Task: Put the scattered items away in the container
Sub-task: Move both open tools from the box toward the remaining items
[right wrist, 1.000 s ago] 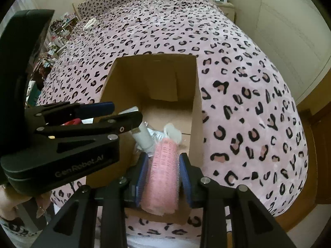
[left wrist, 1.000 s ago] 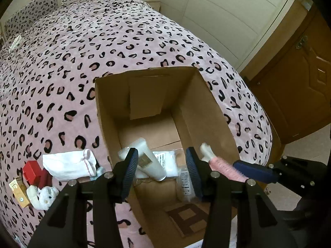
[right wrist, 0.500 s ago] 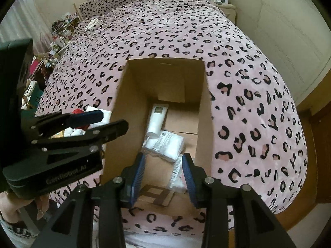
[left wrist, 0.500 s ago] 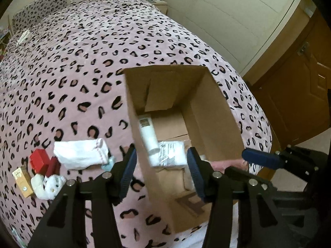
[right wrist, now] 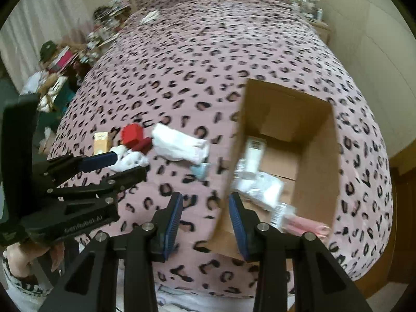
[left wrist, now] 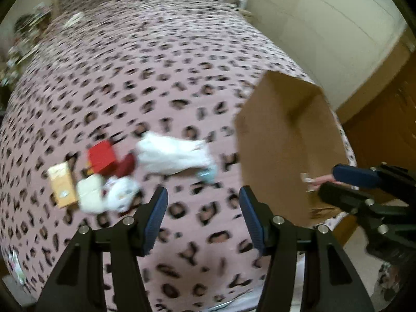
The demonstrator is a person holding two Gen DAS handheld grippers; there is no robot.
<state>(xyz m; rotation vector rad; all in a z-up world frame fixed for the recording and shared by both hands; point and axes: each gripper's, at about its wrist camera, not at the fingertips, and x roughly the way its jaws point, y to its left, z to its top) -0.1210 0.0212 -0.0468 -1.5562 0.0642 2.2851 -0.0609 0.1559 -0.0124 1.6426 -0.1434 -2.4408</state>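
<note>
A brown cardboard box (right wrist: 319, 156) stands on the bed at the right; it holds a white tube (right wrist: 254, 153), a white packet (right wrist: 262, 186) and a pink roller (right wrist: 306, 225). The box (left wrist: 275, 161) shows at the right in the left wrist view. Scattered to its left lie a white cloth (left wrist: 171, 153), a red box (left wrist: 101, 156), a tan carton (left wrist: 62, 183), a white plush (left wrist: 119, 193) and a small teal item (left wrist: 208, 174). My left gripper (left wrist: 202, 215) is open and empty above the bedspread. My right gripper (right wrist: 205, 215) is open and empty by the box's near left wall.
The bed has a pink leopard-print cover (right wrist: 208, 59). A cluttered shelf (right wrist: 65, 57) stands at the far left. A cream wall (left wrist: 325, 26) and a wooden door (left wrist: 390, 119) lie to the right. The bed's near edge is just below the grippers.
The right gripper let go of the pink roller, which now lies in the box. Both grippers swung left, away from the box toward the scattered items.
</note>
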